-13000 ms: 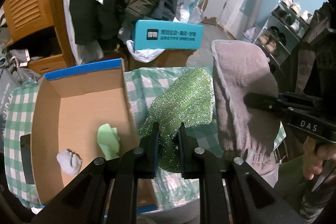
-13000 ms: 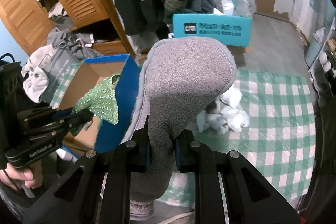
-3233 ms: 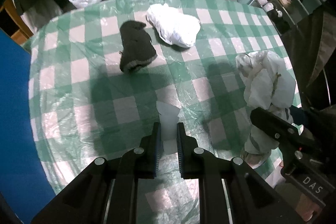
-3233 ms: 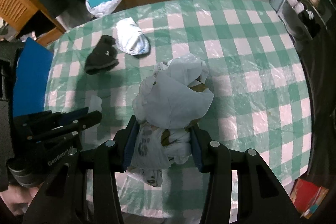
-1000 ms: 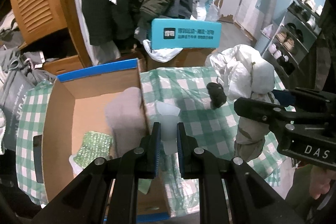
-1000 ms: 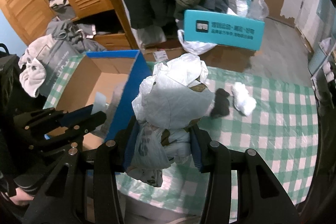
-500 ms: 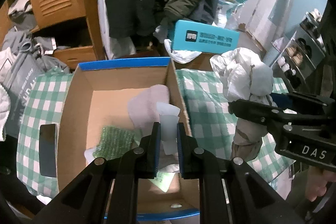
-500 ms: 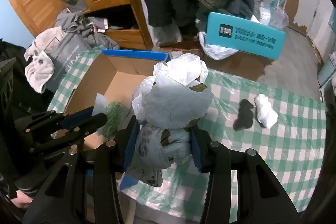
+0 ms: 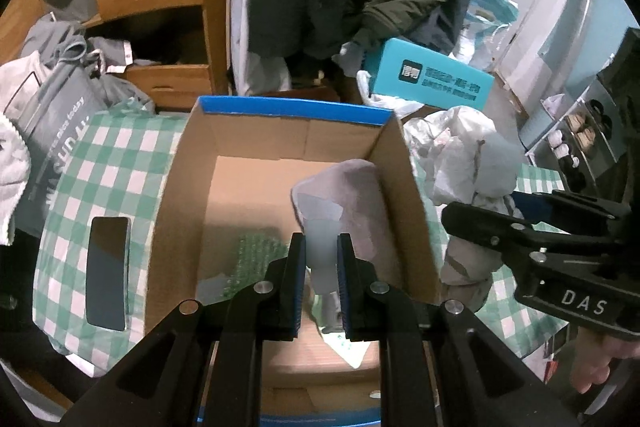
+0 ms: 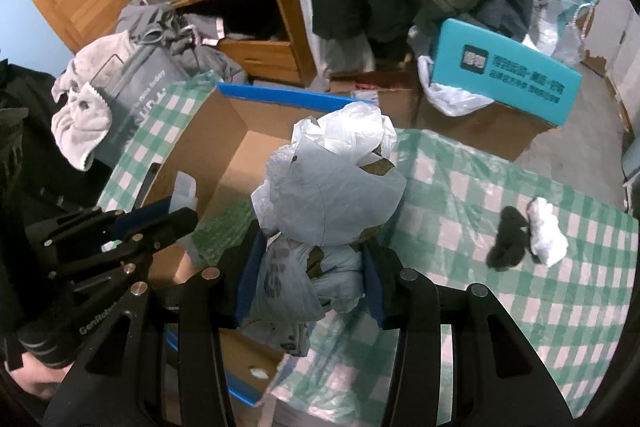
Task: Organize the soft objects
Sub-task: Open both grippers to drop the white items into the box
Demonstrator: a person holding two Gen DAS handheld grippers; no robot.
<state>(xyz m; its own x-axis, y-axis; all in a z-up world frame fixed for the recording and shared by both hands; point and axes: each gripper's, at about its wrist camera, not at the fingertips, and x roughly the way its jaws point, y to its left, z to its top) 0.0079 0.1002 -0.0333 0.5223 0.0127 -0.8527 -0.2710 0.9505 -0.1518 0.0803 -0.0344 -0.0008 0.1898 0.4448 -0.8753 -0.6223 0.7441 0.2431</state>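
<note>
Left tongs (image 9: 321, 259) clamped on translucent plastic scrap (image 9: 320, 227), right tongs (image 10: 306, 275) on crumpled bags (image 10: 332, 183); best released low inside cardboard box (image 9: 192, 183), toward twelve o'clock.

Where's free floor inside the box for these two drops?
Cardboard box: bare floor at back left, between the left wall and the grey cloth. The front is crowded by the green sparkly cloth, and the right side by the grey cloth. Outside, open tablecloth lies before the black sock.
</note>
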